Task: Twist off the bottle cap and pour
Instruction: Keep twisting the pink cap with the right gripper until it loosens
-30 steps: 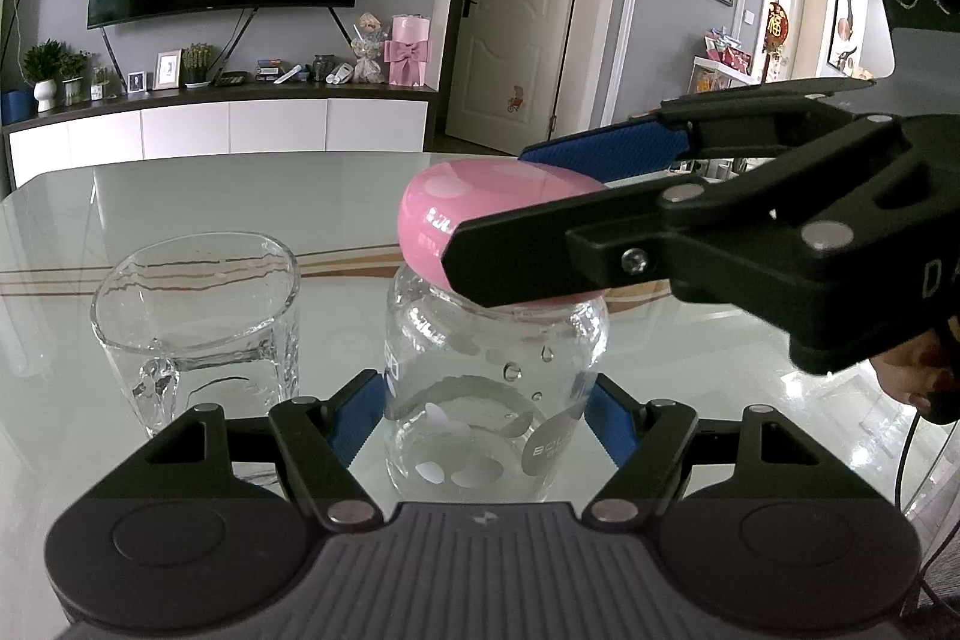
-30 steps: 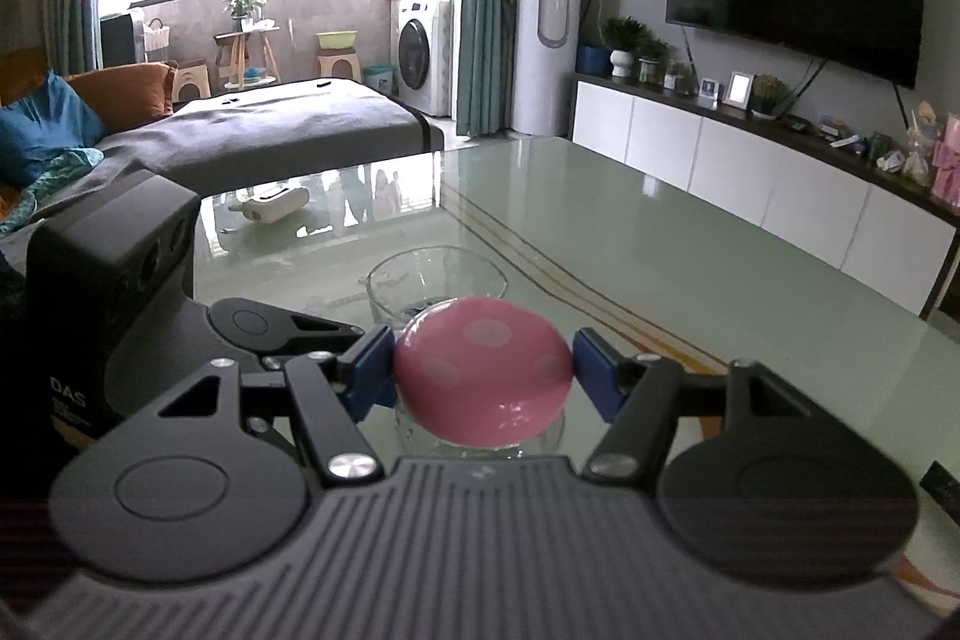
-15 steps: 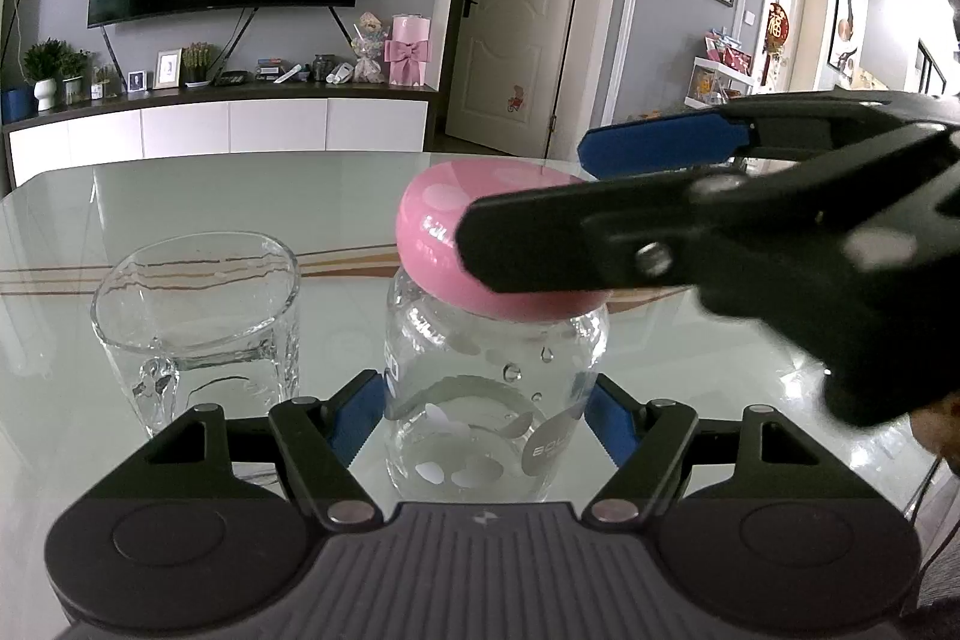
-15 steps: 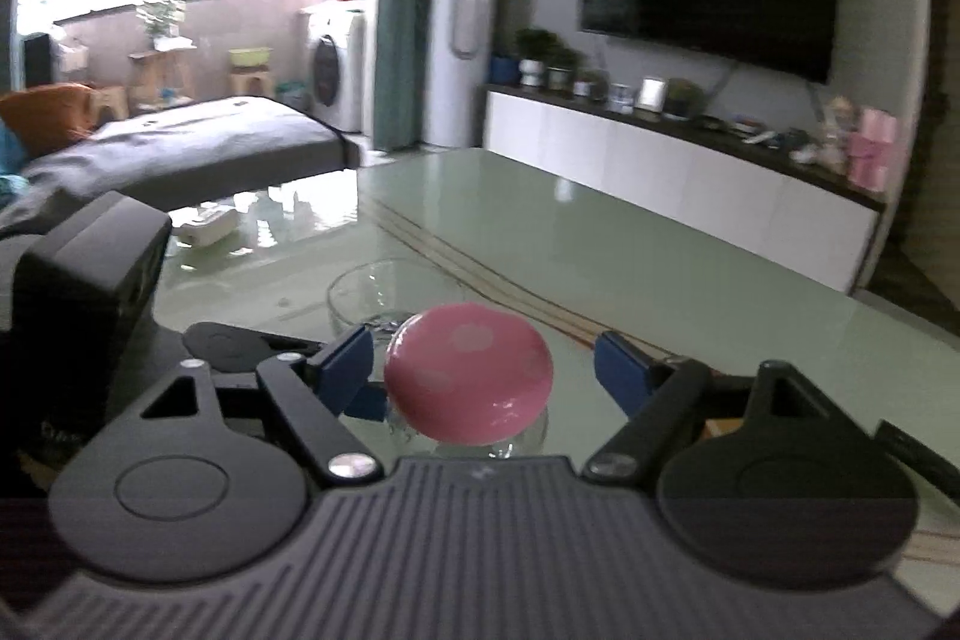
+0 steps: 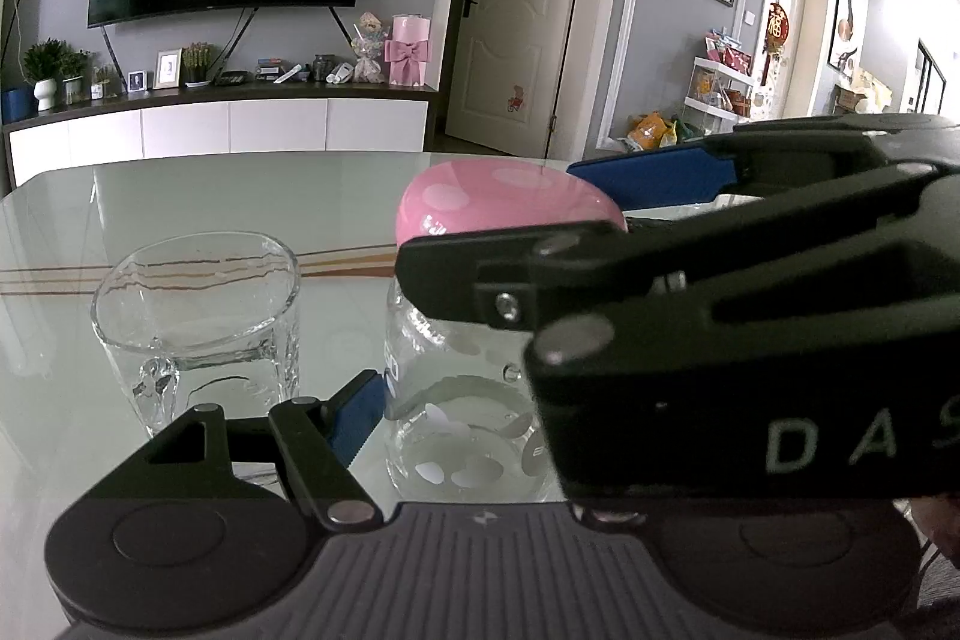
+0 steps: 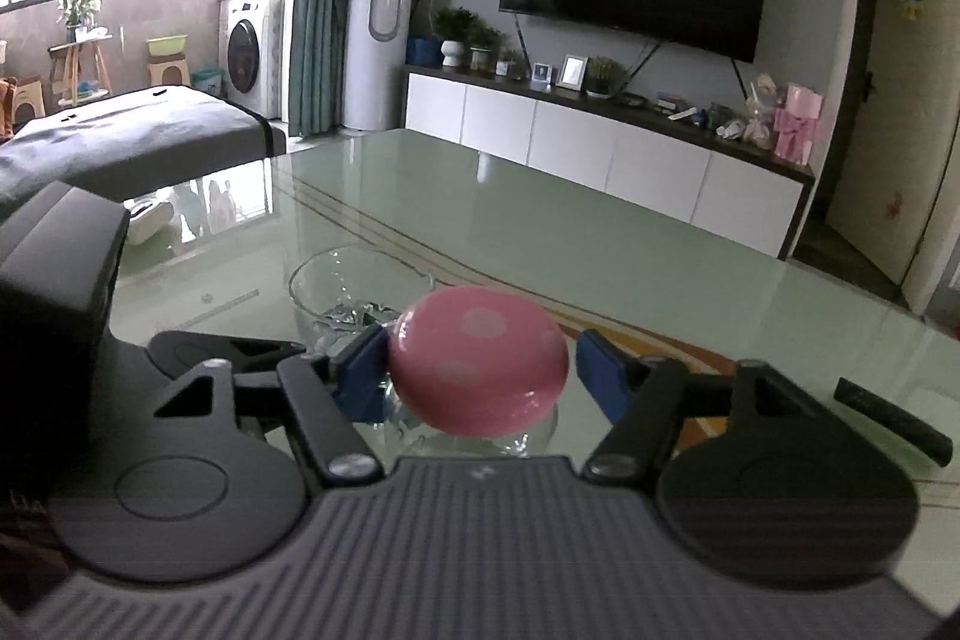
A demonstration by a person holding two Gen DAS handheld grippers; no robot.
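A clear glass bottle (image 5: 456, 412) with white dots and a pink dotted cap (image 5: 498, 208) stands on the glass table. My left gripper (image 5: 462, 418) is shut on the bottle's body; its right finger is hidden behind the right gripper. My right gripper (image 6: 480, 370) is open around the cap (image 6: 480, 364): the left pad touches it and the right pad (image 6: 603, 376) stands a small gap off. An empty clear glass (image 5: 198, 322) stands just left of the bottle and shows behind the cap in the right wrist view (image 6: 342, 292).
The glossy green glass table (image 6: 540, 220) stretches away on all sides. A dark remote-like bar (image 6: 894, 421) lies on it to the right. A white TV cabinet (image 5: 222, 130) stands beyond the table's far edge.
My right gripper has let go of the cap and swung round it, so its body now covers more of the left wrist view. The bottle and glass have not moved.
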